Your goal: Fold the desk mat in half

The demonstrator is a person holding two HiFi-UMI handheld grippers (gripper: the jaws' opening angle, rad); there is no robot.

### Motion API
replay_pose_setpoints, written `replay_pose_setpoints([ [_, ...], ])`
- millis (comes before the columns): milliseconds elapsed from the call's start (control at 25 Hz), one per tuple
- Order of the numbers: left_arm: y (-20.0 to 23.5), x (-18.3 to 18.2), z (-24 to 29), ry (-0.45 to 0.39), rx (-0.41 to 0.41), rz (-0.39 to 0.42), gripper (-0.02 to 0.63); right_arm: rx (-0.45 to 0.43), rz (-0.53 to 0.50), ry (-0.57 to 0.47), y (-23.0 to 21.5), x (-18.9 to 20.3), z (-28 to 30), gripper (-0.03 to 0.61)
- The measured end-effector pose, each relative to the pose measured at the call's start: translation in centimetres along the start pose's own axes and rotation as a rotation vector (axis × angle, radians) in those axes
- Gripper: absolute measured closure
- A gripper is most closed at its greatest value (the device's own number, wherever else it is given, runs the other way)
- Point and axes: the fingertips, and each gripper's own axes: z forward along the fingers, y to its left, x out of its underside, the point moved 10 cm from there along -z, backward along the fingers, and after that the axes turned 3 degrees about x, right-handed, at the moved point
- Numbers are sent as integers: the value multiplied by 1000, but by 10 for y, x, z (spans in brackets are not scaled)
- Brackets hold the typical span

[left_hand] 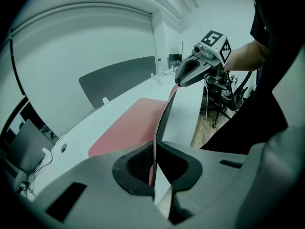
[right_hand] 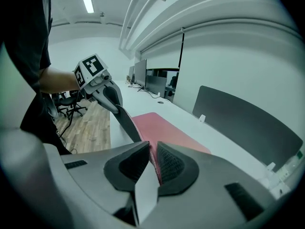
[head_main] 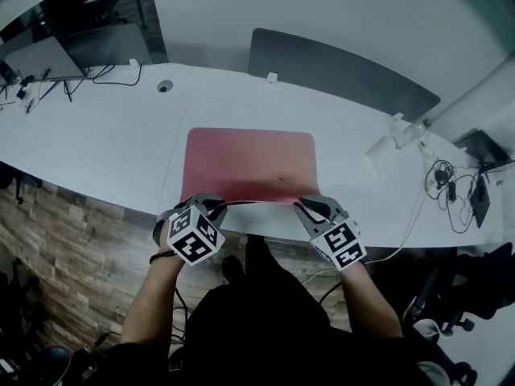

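A red desk mat (head_main: pixel 249 166) lies on the white desk (head_main: pixel 113 143), its near edge lifted off the surface. My left gripper (head_main: pixel 211 203) is shut on the mat's near left corner. My right gripper (head_main: pixel 310 206) is shut on the near right corner. In the left gripper view the mat's dark-backed edge (left_hand: pixel 159 128) runs from my jaws (left_hand: pixel 155 168) up to the right gripper (left_hand: pixel 190 73). The right gripper view shows the mat (right_hand: pixel 164 130) pinched between the pads (right_hand: pixel 151 168), its edge stretching to the left gripper (right_hand: pixel 107 92).
A grey divider panel (head_main: pixel 346 71) stands along the desk's far side. A monitor (head_main: pixel 40 55) and cables sit at the far left; more cables (head_main: pixel 451 187) and a white object (head_main: pixel 382 147) lie at the right. A round grommet (head_main: pixel 164 87) is behind the mat.
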Motion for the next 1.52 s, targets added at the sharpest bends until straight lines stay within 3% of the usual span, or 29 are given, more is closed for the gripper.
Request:
replay_pose_setpoints([
  [360,39,-11,28,42,30,3,588,-96,-37,93,-42,0,45,468],
  [400,43,-13,31,45,34,6,588,-104,-54,111,-46,0,49,469],
  [480,50,-14,35,47,38,5,588,-108,-94,140,-52,0,56,531],
  [600,65,-19,42,50,30,0,588,-92,-131,155,-62,-5,66,551],
  [840,93,-28,60,65,14,-1,586,-63,-127,163,-85,-8,89,546],
  [1520,181,-39,137,168,14,-10,584,-102,-103,197,-162,3,186,534],
])
